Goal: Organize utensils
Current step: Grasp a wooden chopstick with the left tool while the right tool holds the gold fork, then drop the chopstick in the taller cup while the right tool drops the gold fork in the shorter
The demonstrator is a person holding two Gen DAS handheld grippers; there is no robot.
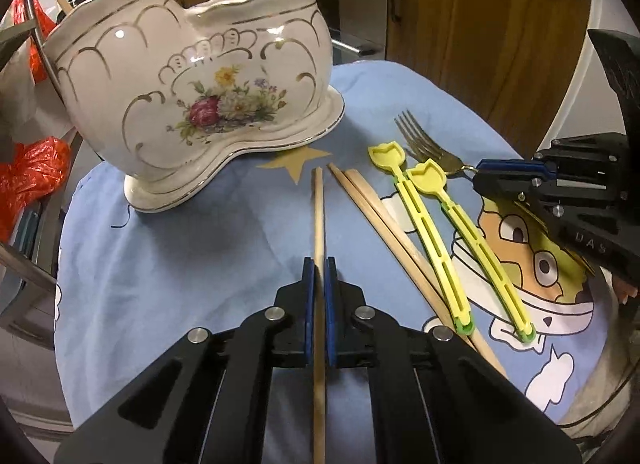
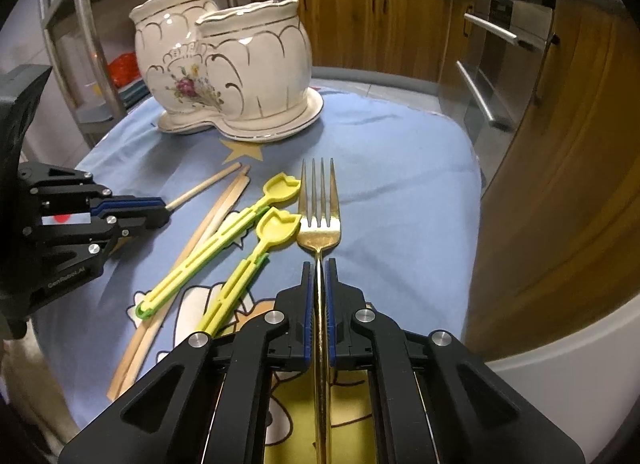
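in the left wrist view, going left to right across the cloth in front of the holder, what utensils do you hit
chopstick clamped in the left gripper → pair of loose chopsticks → first yellow spoon → second yellow spoon → fork with its handle in the right gripper

- Right gripper [image 2: 319, 264], bottom centre, clamps a gold fork [image 2: 320, 220].
- Left gripper [image 2: 166, 210], at left, pinches one chopstick [image 2: 204, 186].
- Ceramic holder [image 2: 240, 80] stands upper left.

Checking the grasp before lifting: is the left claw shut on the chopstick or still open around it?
Shut on it. The left claw has both blue pads pressed against the single chopstick, with no gap visible on either side.
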